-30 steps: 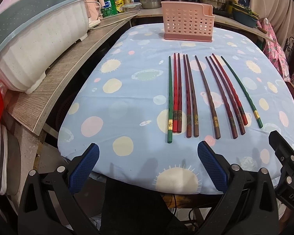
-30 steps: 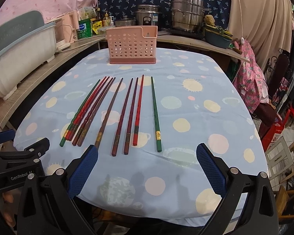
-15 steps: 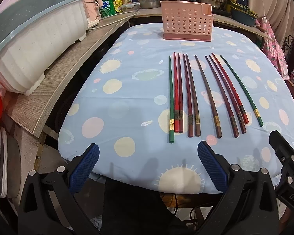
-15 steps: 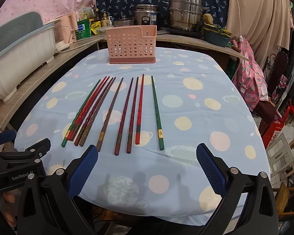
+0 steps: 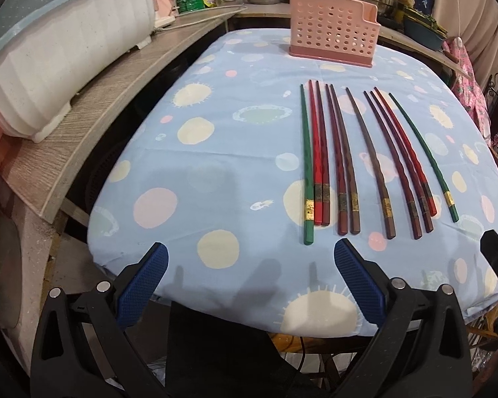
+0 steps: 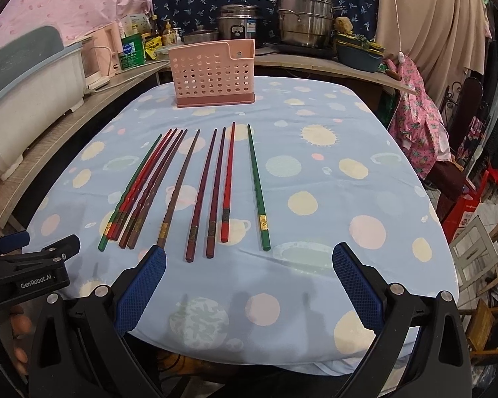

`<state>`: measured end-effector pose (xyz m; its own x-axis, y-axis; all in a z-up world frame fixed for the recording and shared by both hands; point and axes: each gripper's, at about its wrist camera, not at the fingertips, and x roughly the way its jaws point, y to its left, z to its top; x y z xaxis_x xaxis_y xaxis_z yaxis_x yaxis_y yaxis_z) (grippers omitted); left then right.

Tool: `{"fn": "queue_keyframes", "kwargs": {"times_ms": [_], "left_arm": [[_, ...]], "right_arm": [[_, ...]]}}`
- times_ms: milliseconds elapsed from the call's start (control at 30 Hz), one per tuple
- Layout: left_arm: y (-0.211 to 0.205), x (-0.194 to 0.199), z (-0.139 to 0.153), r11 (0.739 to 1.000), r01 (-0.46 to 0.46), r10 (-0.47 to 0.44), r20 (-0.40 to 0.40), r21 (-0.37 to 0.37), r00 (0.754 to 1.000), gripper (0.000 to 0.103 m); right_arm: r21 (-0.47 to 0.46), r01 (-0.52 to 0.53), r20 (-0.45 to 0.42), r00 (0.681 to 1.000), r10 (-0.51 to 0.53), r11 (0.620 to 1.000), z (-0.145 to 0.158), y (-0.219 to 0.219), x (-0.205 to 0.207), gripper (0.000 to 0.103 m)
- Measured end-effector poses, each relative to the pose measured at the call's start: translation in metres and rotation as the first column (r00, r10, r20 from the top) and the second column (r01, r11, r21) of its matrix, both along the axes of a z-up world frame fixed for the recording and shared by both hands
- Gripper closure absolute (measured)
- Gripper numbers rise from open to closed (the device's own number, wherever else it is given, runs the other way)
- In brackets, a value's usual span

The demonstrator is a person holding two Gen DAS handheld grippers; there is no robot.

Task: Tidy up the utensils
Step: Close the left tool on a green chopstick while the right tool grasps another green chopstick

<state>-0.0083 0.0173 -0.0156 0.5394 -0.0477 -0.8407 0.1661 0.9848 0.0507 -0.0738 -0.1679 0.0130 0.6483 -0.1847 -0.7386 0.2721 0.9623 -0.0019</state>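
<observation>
Both grippers have edged closer to the table (image 5: 215,172): the left gripper (image 5: 249,265) and right gripper (image 6: 247,267) hover with jaws wide apart, holding nothing. 10 chopsticks (image 6: 196,192) lie side by side on the near cloth; the pink basket (image 6: 212,73) stands at the far end.

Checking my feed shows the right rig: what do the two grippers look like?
Both are matte black plastic frames with triangular cut-outs and silver screw heads. Each finger ends in a blue, cross-hatched textured pad. The left gripper and right gripper look identical. In the right wrist view, the left unit's side carries white "GenRobot.AI" lettering. No cables or sleeves show.
</observation>
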Motion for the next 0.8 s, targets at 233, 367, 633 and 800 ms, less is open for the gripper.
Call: {"fn": "queue_keyframes", "kwargs": {"times_ms": [233, 367, 633, 800], "left_arm": [[-0.008, 0.017, -0.03, 0.999, 0.013, -0.012, -0.038, 0.042, 0.999, 0.017], [-0.008, 0.023, -0.037, 1.0, 0.004, -0.003, -0.048, 0.027, 0.999, 0.017], [0.002, 0.036, -0.037, 0.999, -0.05, 0.051, -0.046, 0.02, 0.998, 0.023], [0.004, 0.043, -0.035, 0.999, -0.053, 0.054, -0.049, 0.007, 0.997, 0.038]], "right_arm": [[0.004, 0.002, -0.025, 1.0, -0.002, 1.0, -0.009, -0.008, 0.008, 0.007], [-0.002, -0.001, -0.042, 0.999, 0.001, 1.0, -0.012, -0.015, 0.015, 0.007], [0.001, -0.004, -0.06, 0.998, 0.004, 1.0, -0.02, -0.025, 0.03, 0.007], [0.005, -0.001, -0.056, 0.998, 0.001, 1.0, -0.026, -0.032, 0.041, 0.009]]}}
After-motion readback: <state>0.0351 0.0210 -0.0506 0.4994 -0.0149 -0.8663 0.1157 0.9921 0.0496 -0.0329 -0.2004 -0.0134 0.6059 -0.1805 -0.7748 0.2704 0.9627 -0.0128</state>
